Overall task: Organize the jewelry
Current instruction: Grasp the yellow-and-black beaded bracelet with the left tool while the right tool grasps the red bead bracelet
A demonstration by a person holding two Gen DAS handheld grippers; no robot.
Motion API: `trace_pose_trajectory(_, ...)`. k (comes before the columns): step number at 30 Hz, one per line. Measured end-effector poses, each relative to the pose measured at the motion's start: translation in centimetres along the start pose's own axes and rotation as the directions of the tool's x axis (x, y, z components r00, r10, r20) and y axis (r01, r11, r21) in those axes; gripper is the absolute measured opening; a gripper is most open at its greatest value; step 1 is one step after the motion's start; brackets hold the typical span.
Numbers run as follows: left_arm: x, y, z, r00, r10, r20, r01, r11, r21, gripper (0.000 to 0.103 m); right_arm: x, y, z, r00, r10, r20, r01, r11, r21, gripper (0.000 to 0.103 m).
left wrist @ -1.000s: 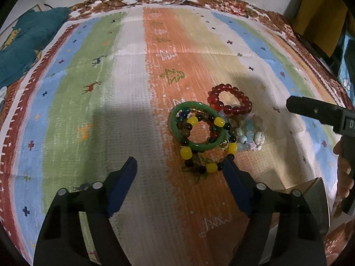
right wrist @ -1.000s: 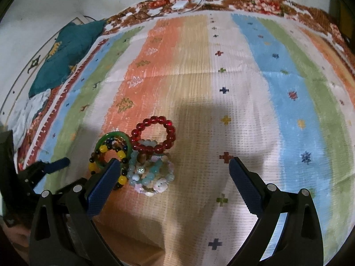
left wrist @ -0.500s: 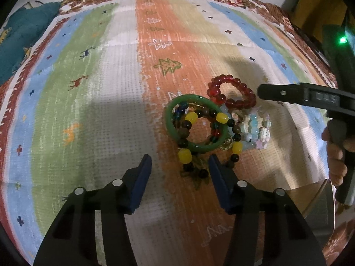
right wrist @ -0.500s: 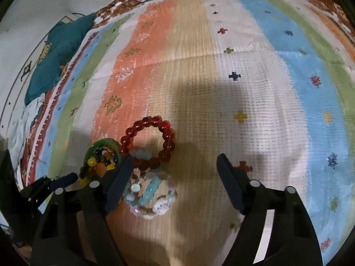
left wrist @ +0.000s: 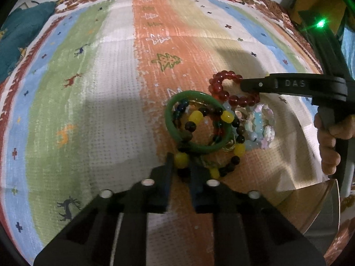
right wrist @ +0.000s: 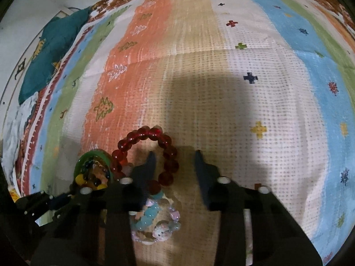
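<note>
Four bracelets lie bunched on a striped cloth [left wrist: 115, 84], all flat, with no long axis to speak of. A green bangle [left wrist: 170, 119] sits left, overlapping a yellow-and-black bead strand [left wrist: 195, 117]. A red bead ring [left wrist: 221, 93] lies at the far side, and a pastel bracelet [left wrist: 264, 124] sits right, touching the others. The left claw [left wrist: 180, 166] is narrowed to a small gap around a yellow bead at the strand's near end; whether it grips is unclear. The right claw [right wrist: 174, 161] is partly open, one finger [right wrist: 149, 161] inside the red ring, the other outside to the right, holding nothing. A teal cloth [right wrist: 51, 59] lies at the far left.
</note>
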State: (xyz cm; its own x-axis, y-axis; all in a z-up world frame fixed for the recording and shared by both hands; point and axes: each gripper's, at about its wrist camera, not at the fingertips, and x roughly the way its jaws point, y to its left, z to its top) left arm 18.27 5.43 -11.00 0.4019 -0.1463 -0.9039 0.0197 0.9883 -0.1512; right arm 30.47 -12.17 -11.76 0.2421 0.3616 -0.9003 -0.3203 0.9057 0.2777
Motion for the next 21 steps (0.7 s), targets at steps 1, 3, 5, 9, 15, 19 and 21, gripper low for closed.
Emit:
trace_pose_trajectory(1,0.0,0.0,0.0,1.000,0.000,0.000,0.000,1.000,0.000,0.011,0.1,0.0,0.0,1.000,0.000,-0.005,0.000,1.000,0.000,0.022)
trace_pose_trajectory(3,-0.1,0.1,0.0,1.000,-0.004,-0.002,0.004,1.000,-0.005,0.011,0.2,0.0,0.0,1.000,0.014,-0.015,-0.014,1.000,0.005,0.016)
trace_pose_trajectory(5,-0.3,0.2,0.1,1.000,0.000,-0.002,0.000,1.000,-0.014,0.011,0.2,-0.1,0.0,1.000,0.022,-0.017,-0.022,1.000,0.004,0.015)
trace_pose_trajectory(9,-1.2,0.5,0.1,1.000,-0.007,0.008,0.007,0.999,-0.037,0.011,-0.4,-0.2,-0.2,1.000,0.027,-0.007,-0.028,1.000,-0.013,0.014)
trace_pose_trajectory(15,-2.7,0.0,0.3,0.999,-0.021,0.044,0.023,0.999,-0.037,0.011,-2.5,1.2,-0.8,0.999,-0.021,0.048,0.026,0.995,-0.099,0.014)
trace_pose_trajectory(19,-3.7,-0.5,0.4,0.997,-0.016,0.070,0.018,1.000,-0.025,0.011,-4.0,2.0,-1.5,0.996,-0.050,0.073,0.060,0.988,-0.145,0.014)
trace_pose_trajectory(21,-4.1,-0.8,0.4,0.997,-0.012,0.081,0.013,1.000,-0.018,0.011,-4.8,2.2,-1.9,0.995,-0.059,0.086,0.073,0.985,-0.160,0.014)
